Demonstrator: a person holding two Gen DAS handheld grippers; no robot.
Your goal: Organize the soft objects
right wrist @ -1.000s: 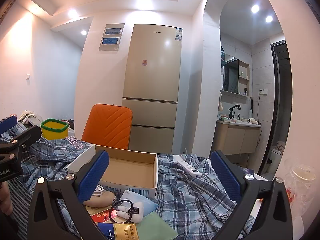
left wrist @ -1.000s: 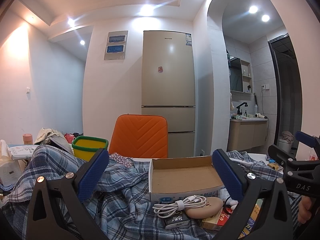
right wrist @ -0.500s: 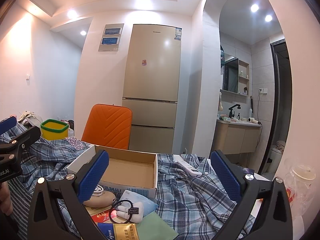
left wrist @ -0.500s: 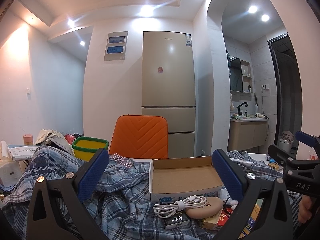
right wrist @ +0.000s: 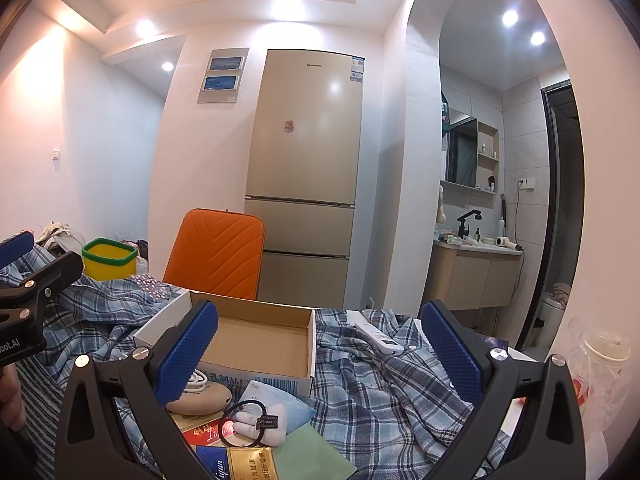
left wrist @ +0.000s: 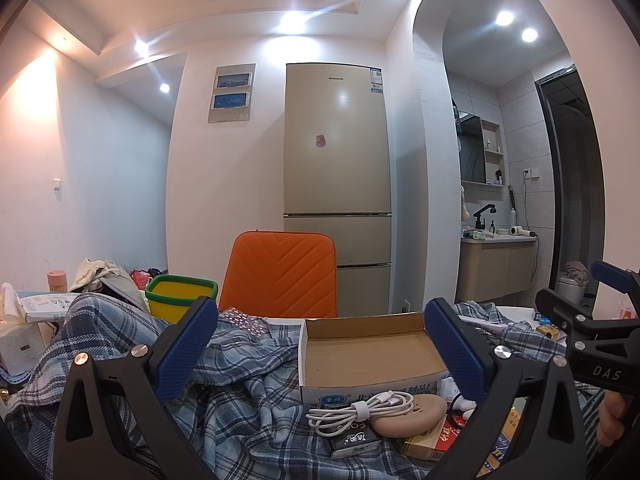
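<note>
A rumpled blue plaid fabric shirt [right wrist: 384,392] lies spread around an open shallow cardboard box [right wrist: 256,344], while the left hand-held gripper [left wrist: 320,352] and right hand-held gripper [right wrist: 316,356] hover above, both wide open, holding nothing.

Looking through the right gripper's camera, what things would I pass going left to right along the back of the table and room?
Yellow tub → orange chair → fridge → white remote → bathroom sink cabinet → clear plastic bag.
</note>
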